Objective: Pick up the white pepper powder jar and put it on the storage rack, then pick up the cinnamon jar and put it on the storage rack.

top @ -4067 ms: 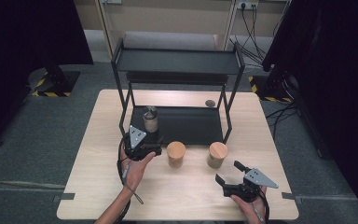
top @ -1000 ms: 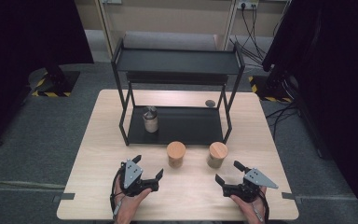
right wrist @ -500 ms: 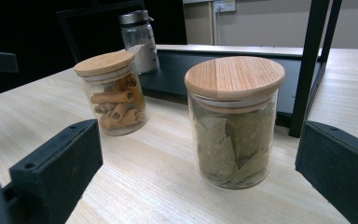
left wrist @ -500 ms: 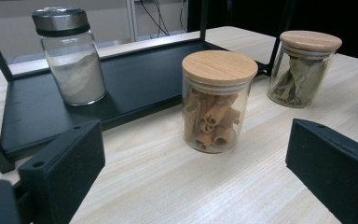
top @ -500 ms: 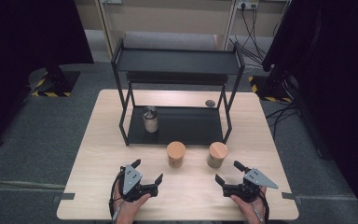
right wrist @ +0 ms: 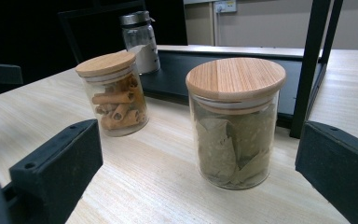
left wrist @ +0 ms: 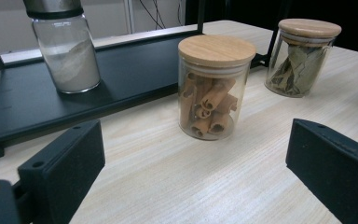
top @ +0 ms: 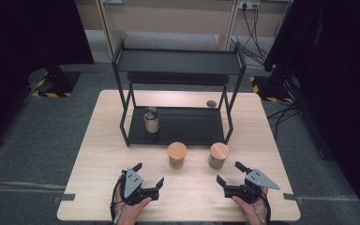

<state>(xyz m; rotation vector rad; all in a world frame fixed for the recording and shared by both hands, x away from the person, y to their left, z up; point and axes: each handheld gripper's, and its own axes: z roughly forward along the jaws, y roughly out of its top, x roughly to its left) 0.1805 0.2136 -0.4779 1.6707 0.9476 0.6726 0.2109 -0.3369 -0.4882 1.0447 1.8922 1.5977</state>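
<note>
From above, the left gripper (top: 149,176) and right gripper (top: 229,173) rest near the table's (top: 98,140) front edge, jaws spread wide, holding nothing. Two wood-lidded jars stand apart just in front of the black rack (top: 178,124). The left gripper view reveals cinnamon sticks in the cinnamon jar (left wrist: 214,88); the right gripper view reveals dried leaves in the bay leaf jar (right wrist: 235,123). A metal-capped shaker (top: 151,120) of white powder sits on the rack's lower shelf.
</note>
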